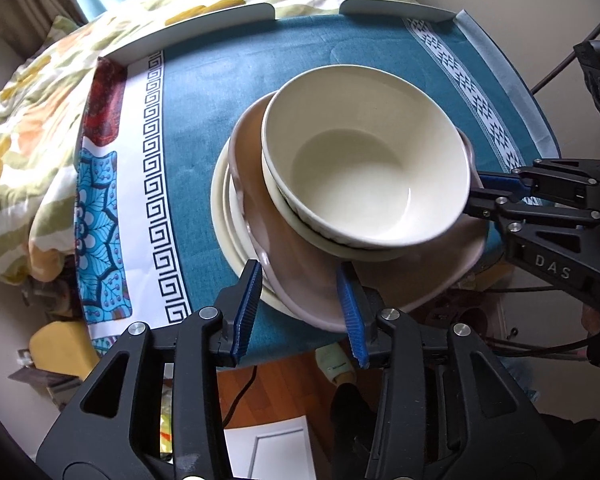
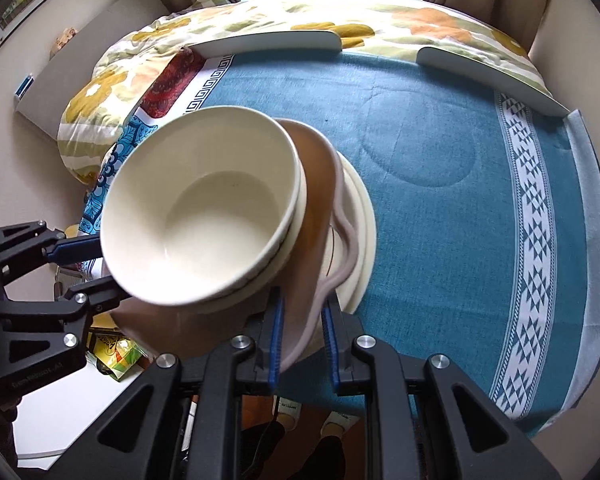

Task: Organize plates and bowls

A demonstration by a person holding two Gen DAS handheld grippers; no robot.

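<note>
A cream bowl (image 1: 364, 160) (image 2: 204, 216) tops a stack at the table's near edge. Under it sits a smaller cream dish, then a wavy pink plate (image 1: 420, 276) (image 2: 316, 184), then cream plates (image 1: 222, 208) (image 2: 364, 220) on the cloth. The pink plate's rim juts past the table edge. My left gripper (image 1: 299, 276) straddles that rim with its blue pads apart and not pressing on it; in the right wrist view it (image 2: 100, 266) shows at the left, beside the bowl. My right gripper (image 2: 303, 300) is shut on the pink plate's rim and appears at the stack's right (image 1: 476, 192).
A teal patterned cloth (image 1: 220, 80) (image 2: 440, 140) covers the table. White raised rails (image 1: 220, 16) (image 2: 268, 40) line its far edge, with a floral quilt (image 1: 28, 120) behind. Below the near edge are a wooden floor, cables and a person's feet (image 2: 288, 408).
</note>
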